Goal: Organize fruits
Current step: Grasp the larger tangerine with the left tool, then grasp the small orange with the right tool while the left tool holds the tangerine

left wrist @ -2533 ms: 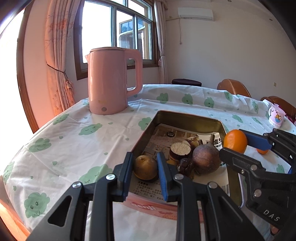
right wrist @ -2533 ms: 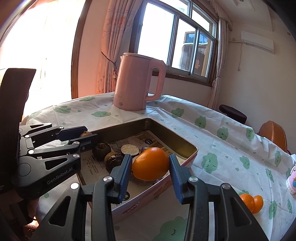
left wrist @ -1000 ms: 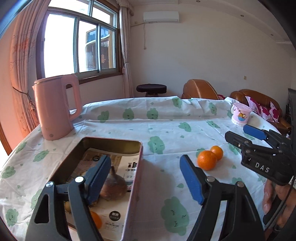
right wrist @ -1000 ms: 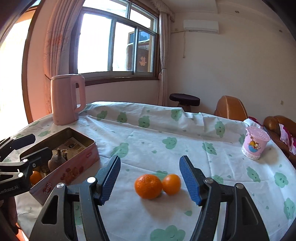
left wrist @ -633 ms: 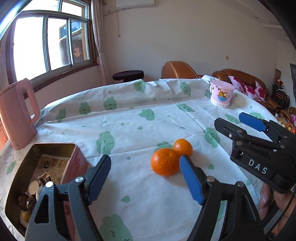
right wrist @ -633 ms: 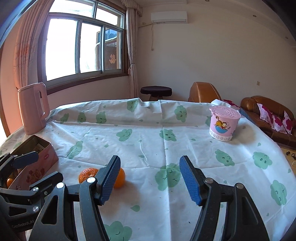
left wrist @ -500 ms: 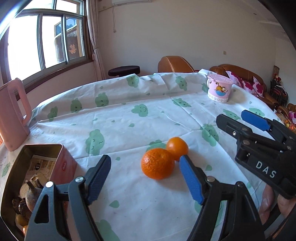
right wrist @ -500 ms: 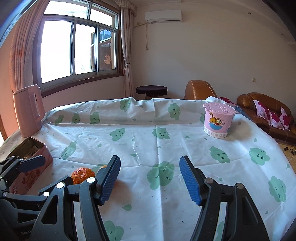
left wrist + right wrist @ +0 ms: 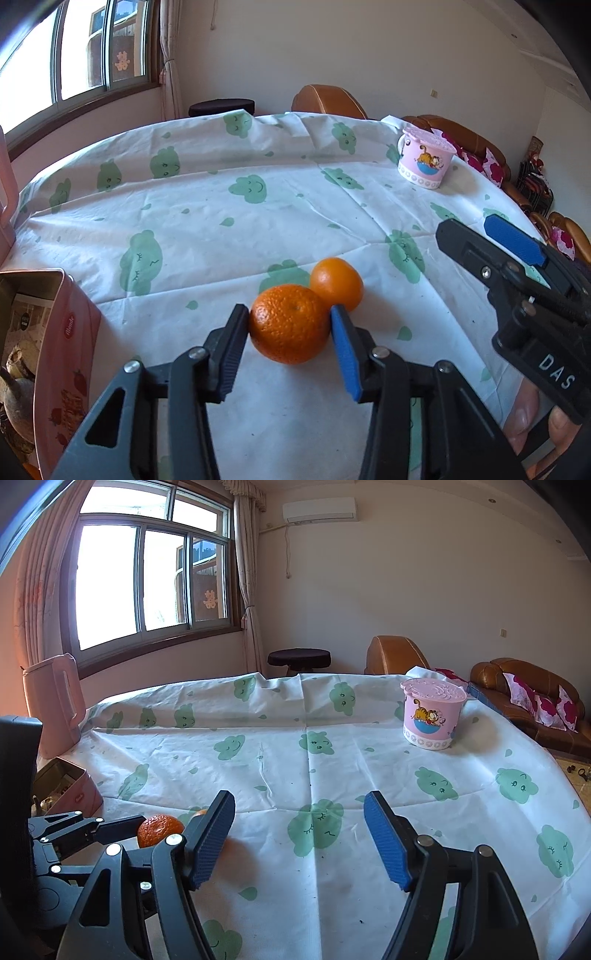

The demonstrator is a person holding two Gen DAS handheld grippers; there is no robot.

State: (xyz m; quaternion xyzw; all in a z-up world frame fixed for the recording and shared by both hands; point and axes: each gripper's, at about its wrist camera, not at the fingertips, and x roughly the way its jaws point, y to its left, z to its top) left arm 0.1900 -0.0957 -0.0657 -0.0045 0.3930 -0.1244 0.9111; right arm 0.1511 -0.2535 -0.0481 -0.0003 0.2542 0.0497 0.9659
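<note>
Left wrist view: left gripper [image 9: 289,326] closing, its pads seemingly touching the large orange [image 9: 290,323]; right gripper [image 9: 299,836] opening, nothing between its fingers.

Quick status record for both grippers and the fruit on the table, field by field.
left gripper: jaws closing around the larger orange, pads at both its sides
larger orange: on the tablecloth, touching the smaller orange behind it
right gripper: jaws opening, nothing between them, only tablecloth below
tin box: at the left table edge, open, already holding brown fruit
pink cup: far right of the table, lid on
pink kettle: near the window
</note>
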